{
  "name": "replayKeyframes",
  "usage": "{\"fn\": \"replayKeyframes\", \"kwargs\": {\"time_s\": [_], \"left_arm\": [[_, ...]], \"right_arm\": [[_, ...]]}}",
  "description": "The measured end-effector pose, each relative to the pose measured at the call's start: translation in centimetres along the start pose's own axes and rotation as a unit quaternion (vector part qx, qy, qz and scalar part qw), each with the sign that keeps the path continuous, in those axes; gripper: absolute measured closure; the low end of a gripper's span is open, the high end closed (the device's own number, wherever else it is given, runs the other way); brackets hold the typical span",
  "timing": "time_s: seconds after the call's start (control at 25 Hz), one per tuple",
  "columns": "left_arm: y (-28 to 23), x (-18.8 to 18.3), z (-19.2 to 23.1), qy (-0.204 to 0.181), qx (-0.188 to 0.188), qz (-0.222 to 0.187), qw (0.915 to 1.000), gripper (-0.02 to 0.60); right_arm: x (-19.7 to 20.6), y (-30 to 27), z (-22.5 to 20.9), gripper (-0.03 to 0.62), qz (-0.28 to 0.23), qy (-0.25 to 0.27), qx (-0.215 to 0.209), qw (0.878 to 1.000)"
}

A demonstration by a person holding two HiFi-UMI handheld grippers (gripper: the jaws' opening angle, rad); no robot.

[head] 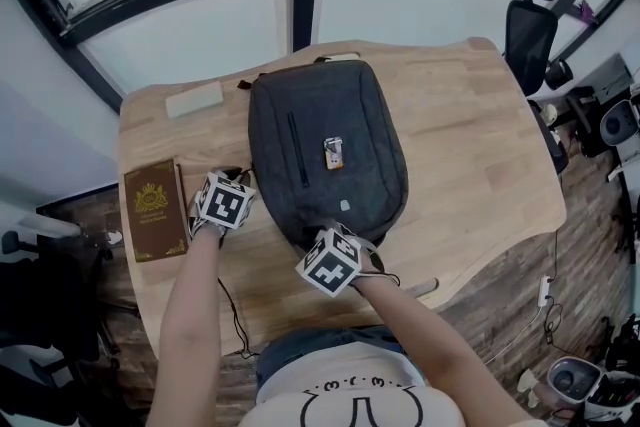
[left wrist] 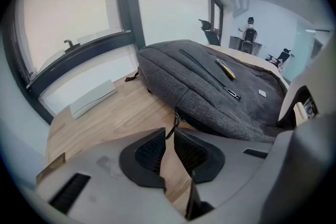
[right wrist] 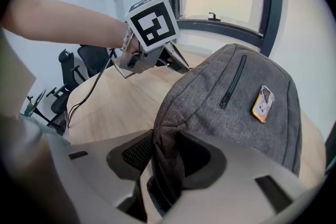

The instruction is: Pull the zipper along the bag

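A dark grey backpack [head: 325, 150] lies flat on the wooden table [head: 470, 145]. My left gripper [head: 240, 178] is at the bag's left side. In the left gripper view its jaws [left wrist: 169, 136] stand a narrow gap apart with wood showing between the pads. The thin zipper pull [left wrist: 175, 124] hangs from the bag's side seam [left wrist: 220, 92] down to the jaw tips. My right gripper [head: 325, 232] is at the bag's near edge. In the right gripper view it [right wrist: 168, 136] is shut on a pinched fold of the grey fabric [right wrist: 167, 165].
A brown book [head: 155, 210] lies at the table's left, a pale flat case [head: 193, 99] at the back left. A small orange tag [head: 333, 153] sits on the bag's front. A black cable [head: 232, 315] trails off the near edge. An office chair [head: 528, 25] stands beyond the table's right end.
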State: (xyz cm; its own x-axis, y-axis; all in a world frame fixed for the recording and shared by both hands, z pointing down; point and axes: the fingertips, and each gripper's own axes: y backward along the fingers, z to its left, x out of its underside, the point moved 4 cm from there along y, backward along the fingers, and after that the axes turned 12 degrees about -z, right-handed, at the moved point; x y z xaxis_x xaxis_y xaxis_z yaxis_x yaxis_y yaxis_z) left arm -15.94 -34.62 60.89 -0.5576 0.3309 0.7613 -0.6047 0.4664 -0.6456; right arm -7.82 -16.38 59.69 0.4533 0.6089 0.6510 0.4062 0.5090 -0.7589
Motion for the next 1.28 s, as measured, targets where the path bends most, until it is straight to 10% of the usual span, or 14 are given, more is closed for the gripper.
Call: {"fn": "replayKeyframes", "kwargs": {"time_s": [0.28,0.4,0.8,1.0,1.28], "left_arm": [[2.9,-1.3,-0.3,0.003,-0.001,-0.069,0.9976,0.347],[5.0,-2.1,-1.0,0.015,-0.008,-0.093,0.9955,0.344],[10.9,-4.4,-5.7,0.038,-0.073,-0.184,0.9796,0.344],[14.5,-7.1,-8.7,0.040,-0.134,-0.244,0.9596,0.330],[20.8,-11.1,-12.4,0.062,-0.230,-0.340,0.9097,0.331]], "right_arm": [[-0.2,0.1,0.1,0.398,-0.010,0.008,0.006,1.000],[-0.9,0.8,0.4,0.252,-0.041,-0.021,-0.008,0.999],[-2.8,9.4,-4.5,0.106,-0.175,0.005,0.053,0.983],[-3.6,15.7,-7.3,0.106,-0.256,0.003,0.094,0.962],[-5.0,23.9,-9.4,0.112,-0.347,0.014,0.130,0.929]]}}
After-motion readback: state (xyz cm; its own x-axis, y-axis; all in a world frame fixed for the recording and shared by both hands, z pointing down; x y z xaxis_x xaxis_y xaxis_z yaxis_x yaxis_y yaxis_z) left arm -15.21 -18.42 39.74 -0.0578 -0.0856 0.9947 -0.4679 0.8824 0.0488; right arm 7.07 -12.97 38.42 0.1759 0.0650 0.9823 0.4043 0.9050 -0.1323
